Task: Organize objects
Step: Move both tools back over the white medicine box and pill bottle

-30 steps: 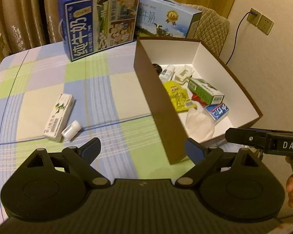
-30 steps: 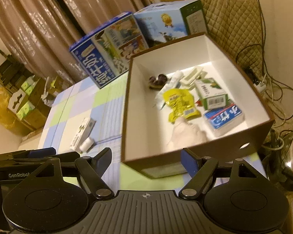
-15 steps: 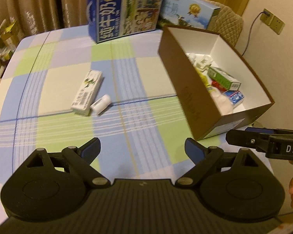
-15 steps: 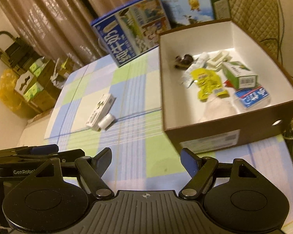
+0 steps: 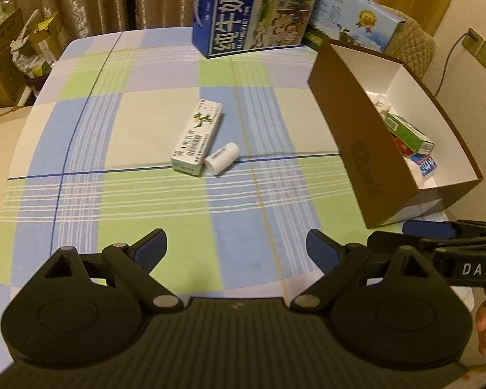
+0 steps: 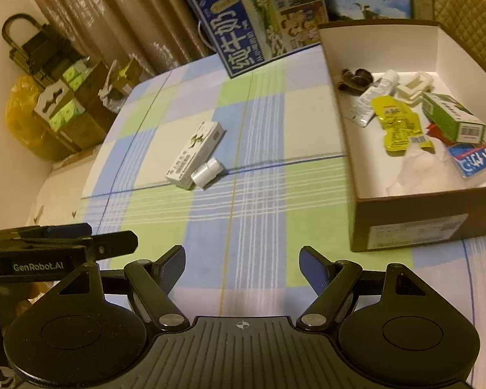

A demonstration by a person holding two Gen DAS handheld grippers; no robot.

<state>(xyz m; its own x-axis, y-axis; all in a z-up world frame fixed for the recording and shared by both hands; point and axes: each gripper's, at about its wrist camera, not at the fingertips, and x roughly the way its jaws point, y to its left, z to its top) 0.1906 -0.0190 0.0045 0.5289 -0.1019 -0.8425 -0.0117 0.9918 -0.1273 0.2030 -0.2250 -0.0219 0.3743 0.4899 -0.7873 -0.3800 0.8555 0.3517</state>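
Observation:
A white and green carton (image 5: 197, 137) (image 6: 195, 155) lies on the checked tablecloth with a small white bottle (image 5: 222, 158) (image 6: 206, 172) on its side touching its near end. To the right stands a brown box (image 5: 356, 142) (image 6: 408, 223) with white inside walls, holding a yellow sachet (image 6: 397, 123), a green carton (image 6: 453, 121), a tube and a blue packet. My left gripper (image 5: 236, 248) hangs open and empty over the table's near part. My right gripper (image 6: 241, 264) is open and empty too, beside the left one; its fingers (image 5: 427, 228) show at the right of the left wrist view.
Two large milk cartons (image 5: 256, 9) (image 6: 265, 19) stand at the table's far edge by the curtains. A padded chair back (image 5: 411, 45) rises behind the box. Stacked boxes (image 6: 64, 103) and a yellow bag sit on the floor to the left. A wall socket (image 5: 481, 50) is at the right.
Both grippers have pulled back and swung left, away from the brown box. The white carton and bottle now sit near the middle of both views. Both stay open.

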